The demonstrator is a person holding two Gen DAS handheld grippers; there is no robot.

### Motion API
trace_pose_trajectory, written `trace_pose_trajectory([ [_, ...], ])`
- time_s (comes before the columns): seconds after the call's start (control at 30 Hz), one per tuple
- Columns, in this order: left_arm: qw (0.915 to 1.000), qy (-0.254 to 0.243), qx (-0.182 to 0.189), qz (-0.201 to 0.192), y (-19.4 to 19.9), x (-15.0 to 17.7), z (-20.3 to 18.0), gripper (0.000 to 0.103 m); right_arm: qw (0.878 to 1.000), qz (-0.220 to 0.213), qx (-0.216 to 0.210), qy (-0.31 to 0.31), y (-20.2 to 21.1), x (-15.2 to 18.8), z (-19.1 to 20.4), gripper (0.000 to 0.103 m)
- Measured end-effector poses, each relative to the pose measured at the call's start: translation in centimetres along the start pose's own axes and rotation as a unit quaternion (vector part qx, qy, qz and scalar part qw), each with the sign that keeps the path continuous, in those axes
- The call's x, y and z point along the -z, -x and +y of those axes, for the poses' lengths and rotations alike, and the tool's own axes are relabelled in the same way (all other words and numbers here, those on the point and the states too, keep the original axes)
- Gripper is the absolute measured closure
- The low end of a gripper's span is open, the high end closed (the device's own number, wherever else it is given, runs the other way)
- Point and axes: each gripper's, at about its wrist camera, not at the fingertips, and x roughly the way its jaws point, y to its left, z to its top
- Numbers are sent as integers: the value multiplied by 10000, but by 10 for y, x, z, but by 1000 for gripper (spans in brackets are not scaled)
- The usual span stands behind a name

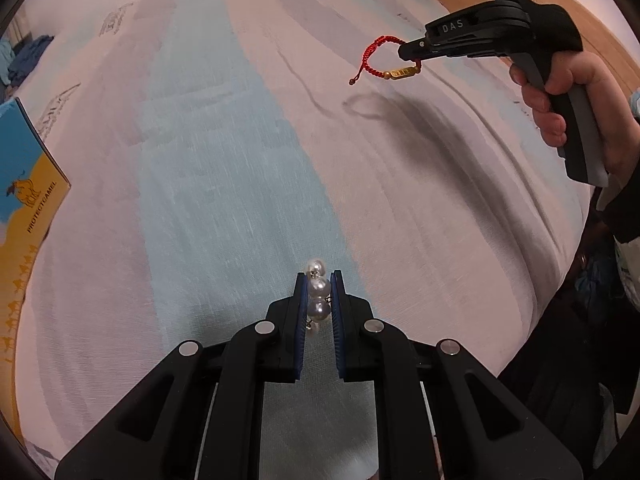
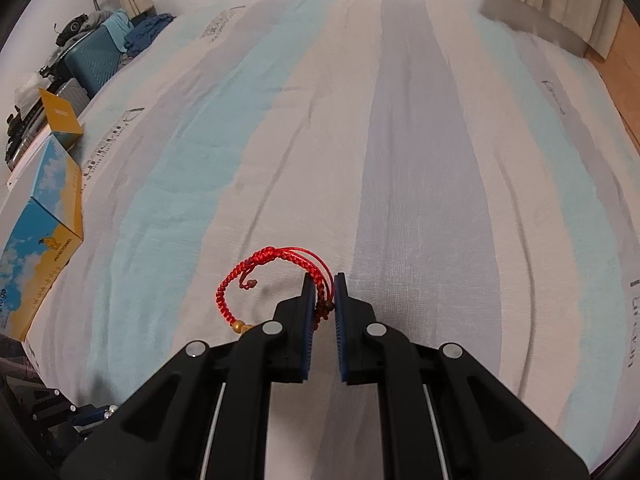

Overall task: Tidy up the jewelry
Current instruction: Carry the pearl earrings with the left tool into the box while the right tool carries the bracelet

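Observation:
A string of white pearls (image 1: 319,292) sits pinched between the blue pads of my left gripper (image 1: 319,280), which is shut on it above the striped bedsheet (image 1: 224,160). At the upper right of the left wrist view, a hand holds my right gripper (image 1: 412,56) in the air over the bed. It is shut on a red braided cord bracelet (image 1: 370,58) with a gold bar bead, and the loop dangles above its own shadow. The right wrist view shows that same red bracelet (image 2: 256,276) curling left out of my right gripper (image 2: 323,286), its cord clamped between the pads.
A blue and yellow cardboard box (image 2: 44,236) stands at the bed's left edge, seen also as the box (image 1: 24,184) in the left wrist view. Suitcases and clothes (image 2: 96,52) are piled beyond it. Wooden floor (image 2: 624,80) and curtains lie to the far right.

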Motion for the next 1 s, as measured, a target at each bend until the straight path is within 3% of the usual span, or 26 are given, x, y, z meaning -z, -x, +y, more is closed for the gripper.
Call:
trace_pose_trajectory([
  [0.57,9994,112,-238,-221,35,-15,5,93,9991,-338,4,271,53,6,36,94],
  [1.0,9960,402,-711,-355,68,-16,31,92,9968,-541,-66,584,84,0,81,94],
])
